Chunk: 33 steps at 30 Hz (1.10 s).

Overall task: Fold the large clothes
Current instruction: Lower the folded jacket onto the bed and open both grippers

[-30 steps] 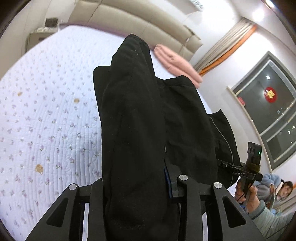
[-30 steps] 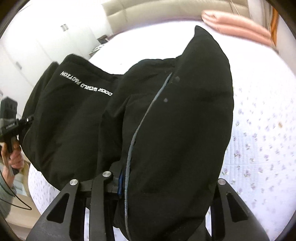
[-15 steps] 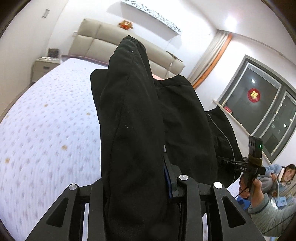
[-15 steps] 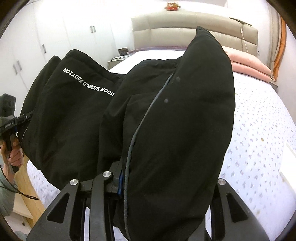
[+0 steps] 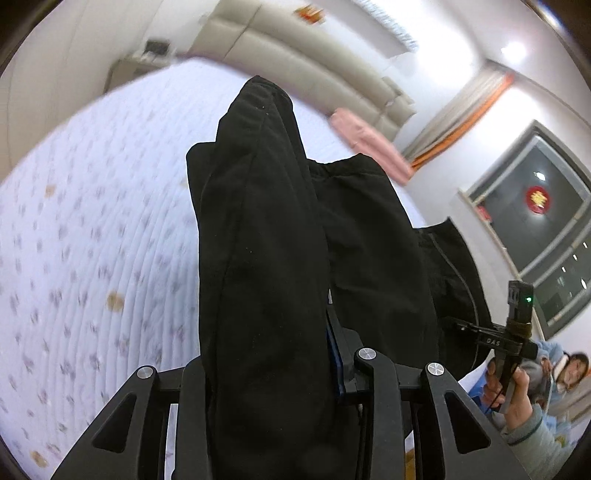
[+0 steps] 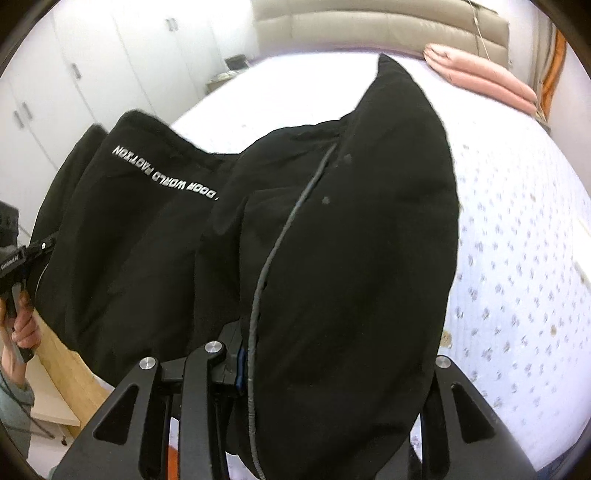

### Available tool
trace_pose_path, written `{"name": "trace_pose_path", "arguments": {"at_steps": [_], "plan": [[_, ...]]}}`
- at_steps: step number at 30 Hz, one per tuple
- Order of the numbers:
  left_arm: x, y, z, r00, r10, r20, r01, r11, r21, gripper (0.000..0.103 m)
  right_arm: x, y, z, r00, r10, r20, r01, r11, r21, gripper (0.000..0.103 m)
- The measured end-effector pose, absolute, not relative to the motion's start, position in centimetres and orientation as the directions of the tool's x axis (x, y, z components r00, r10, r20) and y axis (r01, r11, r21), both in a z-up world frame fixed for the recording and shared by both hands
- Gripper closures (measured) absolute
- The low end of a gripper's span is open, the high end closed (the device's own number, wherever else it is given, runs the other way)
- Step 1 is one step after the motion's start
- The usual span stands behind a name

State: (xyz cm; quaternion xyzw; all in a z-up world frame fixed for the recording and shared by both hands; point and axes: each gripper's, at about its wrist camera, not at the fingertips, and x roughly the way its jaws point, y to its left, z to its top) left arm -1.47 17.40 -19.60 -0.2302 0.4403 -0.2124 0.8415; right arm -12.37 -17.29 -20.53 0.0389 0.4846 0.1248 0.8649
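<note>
Left gripper point(image 5: 273, 369) clamped on a bunched fold of the black jacket point(image 5: 266, 258), right gripper point(image 6: 295, 354) likewise clenched on it along the grey zipper point(image 6: 280, 236). Jacket hangs between the two, held up over the foot edge of the bed point(image 5: 81, 236), white lettering point(image 6: 166, 173) showing upside down. Pink duvet point(image 6: 480, 77) sits at the headboard point(image 6: 369, 26) end.

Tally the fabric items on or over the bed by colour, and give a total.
Black: 1, the jacket, held by the left claw and right claw
Pink: 1, the folded quilt
White: 1, the floral bedspread
Total: 3
</note>
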Motion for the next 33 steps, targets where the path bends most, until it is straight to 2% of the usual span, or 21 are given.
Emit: {"name": "trace_pose_path", "arguments": {"at_steps": [2,4,6,7,9,15,19,22,24,27,30,33], "plan": [[-0.8,18.4,-22.9,0.501,-0.501,-0.706,0.055,0.832,-0.552,0.064,-12.6,-17.8,-23.5,0.483,0.201,-0.853,-0.137,0.979,0.153,0.061],[-0.7,20.2,-26.3,0.469,-0.532,-0.705,-0.04,0.784,-0.619,0.054,-12.7,-19.4,-25.7,0.463,0.241,-0.853,-0.086,0.97,0.228,0.057],[-0.9,22.4,-29.4,0.474,-0.6,-0.644,-0.117,0.682,-0.722,0.04,-13.5,-21.5,-27.4,0.459,0.318,-0.83,-0.035,0.94,0.34,0.049],[-0.9,23.2,-30.1,0.48,-0.634,-0.606,-0.132,0.631,-0.764,0.04,-13.5,-22.5,-27.8,0.458,0.34,-0.821,-0.022,0.928,0.372,0.045],[-1.2,23.7,-30.5,0.474,-0.671,-0.57,-0.144,0.579,-0.802,0.04,-14.4,-23.4,-28.3,0.458,0.366,-0.81,-0.012,0.914,0.406,0.044],[-1.4,23.6,-26.5,0.457,-0.549,-0.7,-0.097,0.752,-0.652,0.04,-14.8,-24.5,-27.9,0.431,0.358,-0.828,0.015,0.915,0.404,0.042],[-3.2,23.0,-21.7,0.505,-0.315,-0.804,-0.07,0.913,-0.401,0.04,-16.4,-22.5,-25.3,0.443,0.18,-0.878,-0.038,0.983,0.182,0.043],[-5.8,22.2,-18.5,0.552,-0.215,-0.806,-0.046,0.957,-0.287,0.04,-18.5,-20.6,-23.5,0.471,0.09,-0.878,-0.054,0.996,0.073,0.043],[-7.0,21.8,-16.1,0.589,-0.206,-0.782,-0.024,0.962,-0.272,0.04,-19.8,-20.0,-22.4,0.493,0.075,-0.867,-0.044,0.997,0.061,0.043],[-9.6,23.4,-15.7,0.619,-0.259,-0.741,0.038,0.953,-0.301,0.04,-20.4,-21.0,-21.6,0.524,0.066,-0.849,-0.02,0.998,0.065,0.041],[-9.3,21.9,-15.3,0.618,-0.291,-0.73,0.084,0.948,-0.307,0.04,-19.3,-21.5,-21.6,0.52,0.008,-0.854,0.028,0.999,0.026,0.038],[-8.4,18.9,-15.4,0.612,-0.29,-0.736,0.118,0.953,-0.277,0.04,-19.5,-20.8,-21.1,0.513,-0.004,-0.858,0.084,0.995,0.045,0.038]]}}
